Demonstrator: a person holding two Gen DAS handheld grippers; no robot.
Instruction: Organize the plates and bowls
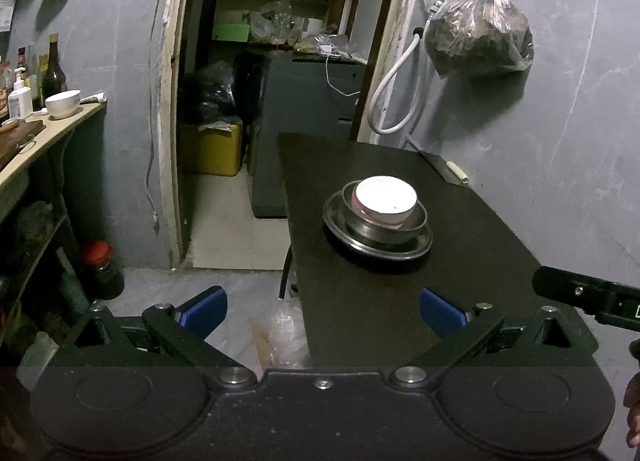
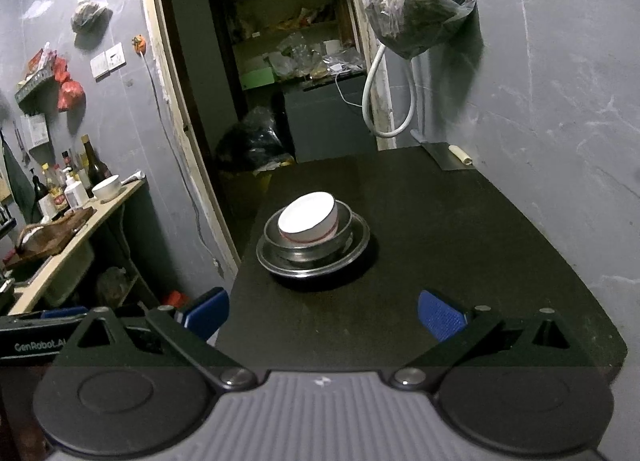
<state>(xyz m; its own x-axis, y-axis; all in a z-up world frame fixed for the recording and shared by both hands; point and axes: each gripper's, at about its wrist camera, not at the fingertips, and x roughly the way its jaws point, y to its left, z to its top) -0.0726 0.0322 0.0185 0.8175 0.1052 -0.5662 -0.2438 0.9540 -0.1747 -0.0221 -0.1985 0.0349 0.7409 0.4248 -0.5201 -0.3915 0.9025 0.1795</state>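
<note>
The left gripper (image 1: 323,313) is hovering low at the near left corner of the table (image 1: 400,301), its blue pads (image 1: 208,311) standing wide apart and pinching nothing. The right gripper (image 2: 323,315) is hanging over the near edge of the same table (image 2: 480,261), its own pads (image 2: 440,315) likewise spread with nothing between them; in the left view a black part of it is poking in from the right edge. Farther along the dark tabletop, well apart from both grippers, the stack is sitting: a white bowl (image 1: 386,201) with a red band is nesting, tilted, inside a steel bowl (image 1: 380,227), which is resting on a steel plate (image 1: 352,239). In the right view the white bowl (image 2: 310,217) is leaning toward the left inside the steel bowl (image 2: 344,237), and the plate (image 2: 272,257) is ringing them both. At the table's far right corner a cleaver (image 2: 450,157) is lying by the wall. Above it a plastic bag (image 2: 420,9) of dark stuff is hanging on the grey wall, beside a white hose (image 2: 370,101). To the left a shelf (image 2: 80,229) is carrying another white bowl (image 2: 106,187) and some bottles (image 2: 92,167). Beyond the table a doorway (image 2: 280,61) is opening onto a cluttered back room.
</note>
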